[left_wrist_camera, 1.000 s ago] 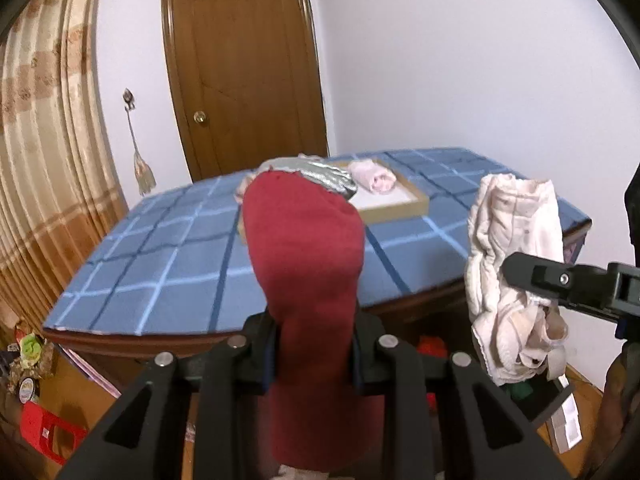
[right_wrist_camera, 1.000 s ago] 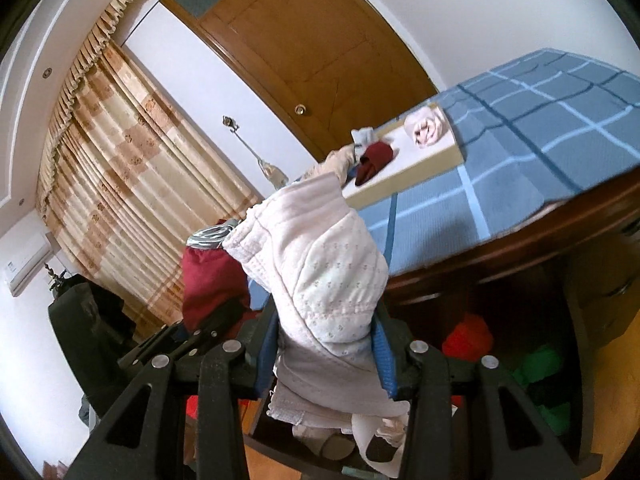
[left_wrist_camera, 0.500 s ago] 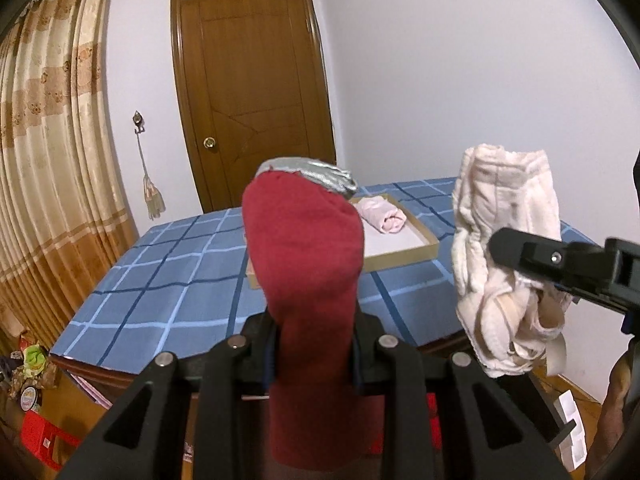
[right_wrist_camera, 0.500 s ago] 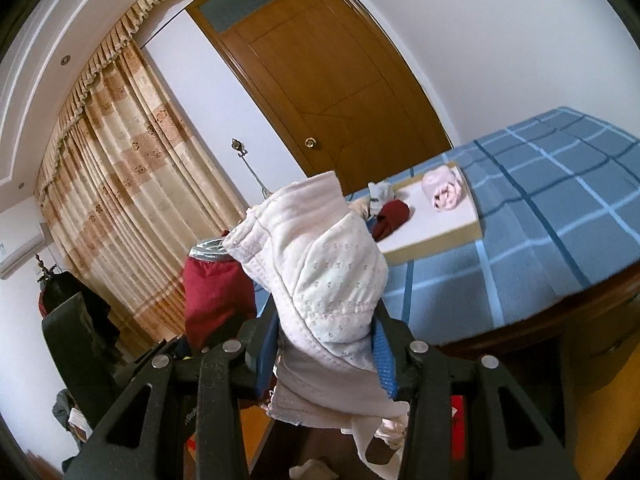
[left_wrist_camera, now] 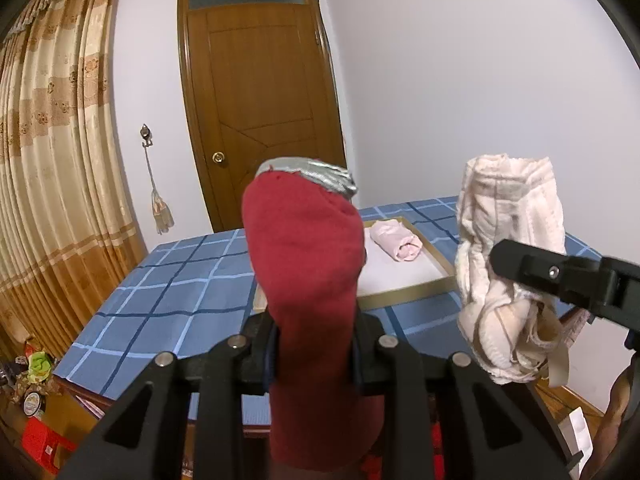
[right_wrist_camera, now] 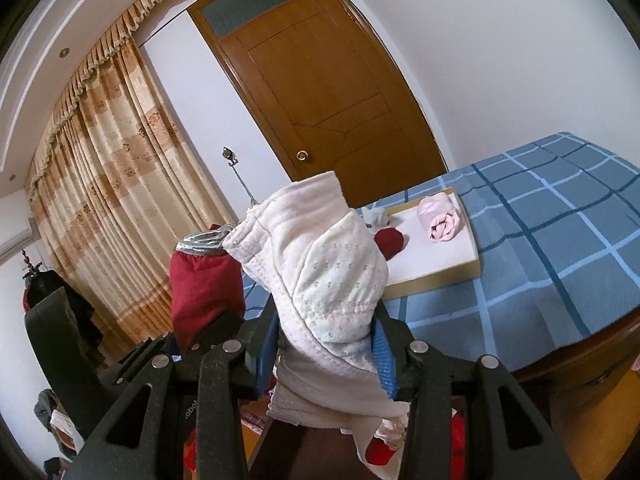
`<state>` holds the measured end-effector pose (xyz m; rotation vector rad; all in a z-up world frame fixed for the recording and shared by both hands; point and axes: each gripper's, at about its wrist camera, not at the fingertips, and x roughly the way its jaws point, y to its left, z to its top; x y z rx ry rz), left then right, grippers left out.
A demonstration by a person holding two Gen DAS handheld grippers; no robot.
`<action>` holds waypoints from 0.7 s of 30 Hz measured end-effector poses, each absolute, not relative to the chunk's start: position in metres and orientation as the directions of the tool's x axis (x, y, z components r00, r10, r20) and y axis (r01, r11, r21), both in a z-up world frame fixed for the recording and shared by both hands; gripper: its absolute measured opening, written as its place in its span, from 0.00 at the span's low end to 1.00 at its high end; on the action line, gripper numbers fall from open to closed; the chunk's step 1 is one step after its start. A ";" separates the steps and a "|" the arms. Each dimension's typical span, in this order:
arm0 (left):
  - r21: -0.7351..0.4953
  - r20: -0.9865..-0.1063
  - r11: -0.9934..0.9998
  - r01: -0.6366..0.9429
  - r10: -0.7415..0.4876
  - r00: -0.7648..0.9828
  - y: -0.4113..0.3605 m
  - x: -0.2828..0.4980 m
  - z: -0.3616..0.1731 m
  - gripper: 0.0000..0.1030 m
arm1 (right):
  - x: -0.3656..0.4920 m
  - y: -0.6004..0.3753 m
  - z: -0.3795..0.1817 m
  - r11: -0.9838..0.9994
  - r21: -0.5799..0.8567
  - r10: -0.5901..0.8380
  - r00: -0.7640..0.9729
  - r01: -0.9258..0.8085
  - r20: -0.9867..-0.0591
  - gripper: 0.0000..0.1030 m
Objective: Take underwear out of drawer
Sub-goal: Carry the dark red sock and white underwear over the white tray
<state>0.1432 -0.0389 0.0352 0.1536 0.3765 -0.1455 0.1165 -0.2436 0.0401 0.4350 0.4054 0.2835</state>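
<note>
Open air lies above the blue checked table. A shallow tray holding rolled garments occupies its middle.

I am facing a brown wooden door in a white wall; tan patterned curtains are hanging left. A blue checked bed is lying beneath, daylight falling evenly.
</note>
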 end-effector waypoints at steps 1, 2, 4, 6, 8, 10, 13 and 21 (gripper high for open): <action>0.122 -0.376 0.978 0.169 -0.112 0.920 -0.040 0.145 0.035 0.25 | 0.120 -0.244 0.042 0.872 0.456 0.343 0.884 -0.175 -0.317 0.43; 0.122 -0.376 0.978 0.169 -0.112 0.920 -0.042 0.148 0.035 0.25 | 0.122 -0.245 0.043 0.875 0.453 0.339 0.886 -0.173 -0.316 0.43; 0.123 -0.377 0.978 0.169 -0.112 0.919 -0.044 0.153 0.035 0.25 | 0.128 -0.245 0.046 0.876 0.451 0.333 0.889 -0.168 -0.316 0.43; 0.123 -0.378 0.978 0.169 -0.111 0.919 -0.046 0.159 0.035 0.25 | 0.132 -0.246 0.047 0.877 0.452 0.329 0.890 -0.164 -0.316 0.43; 0.123 -0.377 0.978 0.167 -0.110 0.920 -0.047 0.161 0.036 0.25 | 0.138 -0.246 0.048 0.878 0.450 0.324 0.892 -0.160 -0.316 0.43; 0.120 -0.379 0.979 0.167 -0.110 0.919 -0.047 0.165 0.037 0.25 | 0.143 -0.248 0.049 0.879 0.451 0.319 0.893 -0.155 -0.316 0.43; 0.116 -0.387 0.979 0.165 -0.108 0.916 -0.049 0.174 0.036 0.25 | 0.152 -0.249 0.049 0.878 0.454 0.315 0.894 -0.147 -0.319 0.43; 0.121 -0.407 0.980 0.161 -0.099 0.908 -0.054 0.198 0.032 0.25 | 0.172 -0.255 0.051 0.875 0.468 0.301 0.898 -0.126 -0.320 0.43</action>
